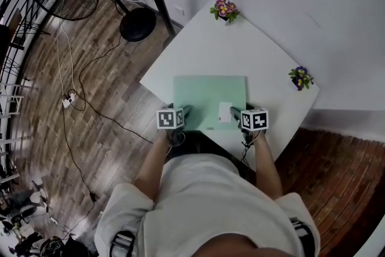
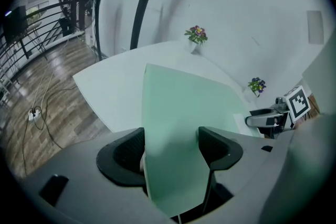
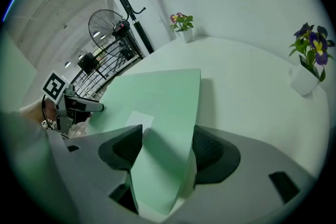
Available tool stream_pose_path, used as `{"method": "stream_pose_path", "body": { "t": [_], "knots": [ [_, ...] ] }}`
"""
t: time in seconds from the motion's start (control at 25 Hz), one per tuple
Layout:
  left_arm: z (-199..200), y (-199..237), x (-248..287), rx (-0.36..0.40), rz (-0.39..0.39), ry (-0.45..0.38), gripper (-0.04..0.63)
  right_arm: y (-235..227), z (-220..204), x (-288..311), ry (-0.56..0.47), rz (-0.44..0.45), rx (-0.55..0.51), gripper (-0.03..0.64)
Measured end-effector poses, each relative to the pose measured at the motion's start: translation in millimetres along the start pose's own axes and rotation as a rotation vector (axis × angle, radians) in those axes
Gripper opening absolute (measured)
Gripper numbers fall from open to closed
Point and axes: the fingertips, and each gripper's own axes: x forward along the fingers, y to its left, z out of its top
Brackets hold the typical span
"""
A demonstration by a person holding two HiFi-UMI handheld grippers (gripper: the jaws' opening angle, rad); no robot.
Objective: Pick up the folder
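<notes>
Head view: green folder (image 1: 209,99) sits at lower centre of frame on the white surface (image 1: 264,57), near edge toward me. Left tongs (image 2: 170,143) & right tongs (image 3: 167,140) are each clamped on that near edge, one per corner. Grasp looks done, imo. Next I need to raise both together, level, so the sheet doesn't sag or twist.

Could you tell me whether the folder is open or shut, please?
Shut: the folder shows one flat green cover, nothing spread beside it.
</notes>
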Motion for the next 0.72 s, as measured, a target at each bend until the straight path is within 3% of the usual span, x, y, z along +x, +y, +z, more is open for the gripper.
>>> {"method": "stream_pose_path", "body": {
  "t": [0.44,0.72],
  "knots": [
    [11.9,1.0,5.1,0.016,-0.021,-0.008,0.333,-2.6,3.6,-1.4,-0.032,-0.008,0.028,0.288],
    [12.0,2.5,8.6,0.006,-0.046,-0.006,0.333,-6.8,-0.3,6.0,-0.016,0.042,0.065,0.293]
  ]
}}
